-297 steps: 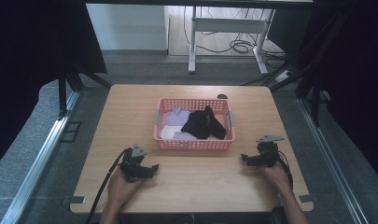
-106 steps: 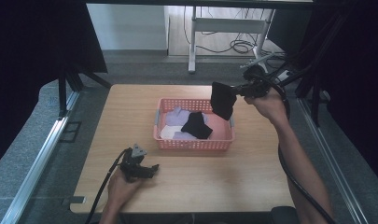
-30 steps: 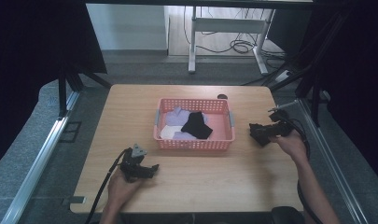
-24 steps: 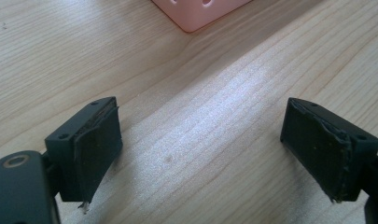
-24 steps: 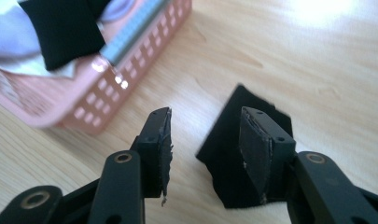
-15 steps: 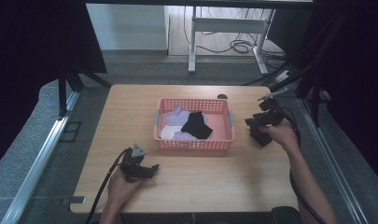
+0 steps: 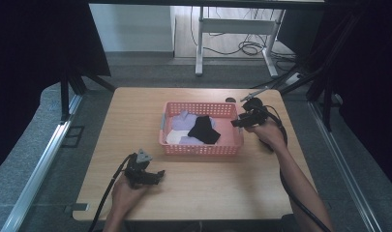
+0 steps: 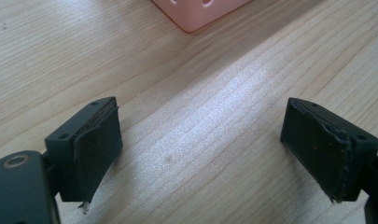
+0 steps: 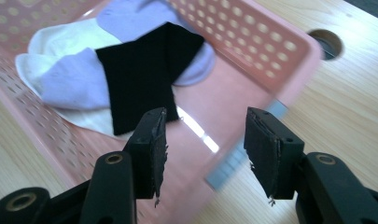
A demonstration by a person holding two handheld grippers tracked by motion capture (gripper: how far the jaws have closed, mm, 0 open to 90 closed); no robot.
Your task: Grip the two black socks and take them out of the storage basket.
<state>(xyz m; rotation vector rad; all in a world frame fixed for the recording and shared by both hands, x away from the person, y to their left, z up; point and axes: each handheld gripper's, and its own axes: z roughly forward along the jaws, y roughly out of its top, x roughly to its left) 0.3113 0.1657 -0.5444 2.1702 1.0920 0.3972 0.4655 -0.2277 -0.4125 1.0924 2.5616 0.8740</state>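
The right gripper (image 7: 238,123) hangs over the right-hand end of the pink basket (image 7: 202,147), its jaws partly spread with nothing between them; they have just been opening, and its own view looks down between the two pads at the basket's rim and floor. It is tipped in towards the laundry rather than the table, which to my eye means it is lining up for another piece. The nearest thing under it is the black sock (image 9: 140,77), lying flat across the top of the pile, its lower end just ahead of the left-hand pad (image 9: 156,144) in that view. That would be the easy one to take, as nothing lies on it.

Under the black sock lie lavender socks (image 9: 72,81) and a white sock (image 9: 60,39), overlapping one another so that I cannot count them for certain. They are bunched towards the basket's left and middle, leaving the end nearest the gripper bare pink plastic, shiny under the light.

The left gripper (image 7: 146,175) rests low on the wooden table (image 7: 135,111) near the front edge, well clear of the basket, its jaws spread wide and empty over bare wood; just a corner of the basket shows at the top of its view. It looks parked there to wait its turn.

A round cable hole (image 9: 324,43) sits in the tabletop just beyond the basket's far corner.
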